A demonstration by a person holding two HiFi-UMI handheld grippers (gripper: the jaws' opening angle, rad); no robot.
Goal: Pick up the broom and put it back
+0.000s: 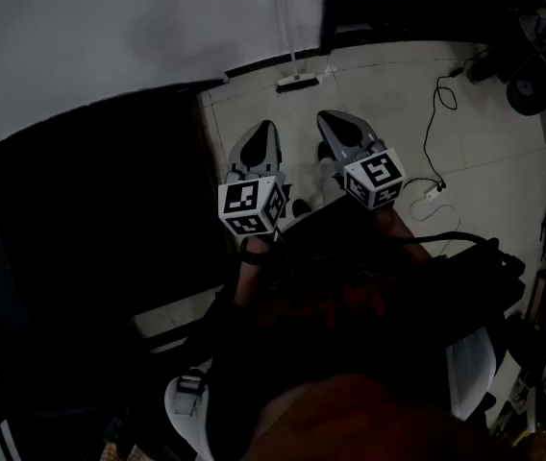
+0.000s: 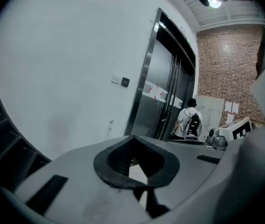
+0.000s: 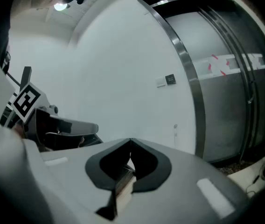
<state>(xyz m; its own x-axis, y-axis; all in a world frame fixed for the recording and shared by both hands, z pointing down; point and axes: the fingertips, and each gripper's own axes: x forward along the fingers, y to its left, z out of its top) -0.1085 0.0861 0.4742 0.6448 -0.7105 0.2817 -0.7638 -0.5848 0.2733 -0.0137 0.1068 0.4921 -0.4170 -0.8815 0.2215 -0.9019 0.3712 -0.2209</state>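
Note:
The broom [image 1: 289, 36] leans against the white wall at the far end of the tiled floor, its white head [image 1: 297, 82] resting on the tiles by the black skirting. My left gripper [image 1: 261, 128] and right gripper [image 1: 335, 118] are held side by side well short of it, both pointing toward it. Each is shut with nothing between its jaws. In the left gripper view the jaws of the left gripper [image 2: 132, 137] meet at the tip; the right gripper [image 3: 130, 140] looks the same in its own view. A thin handle top [image 2: 110, 123] shows against the wall.
A large dark block [image 1: 90, 209] fills the left. A black cable and white power strip [image 1: 434, 190] lie on the tiles at right, with dark equipment [image 1: 533, 84] beyond. Steel lift doors [image 3: 226, 92] stand right of the broom; a person with a backpack [image 2: 191, 121] stands there.

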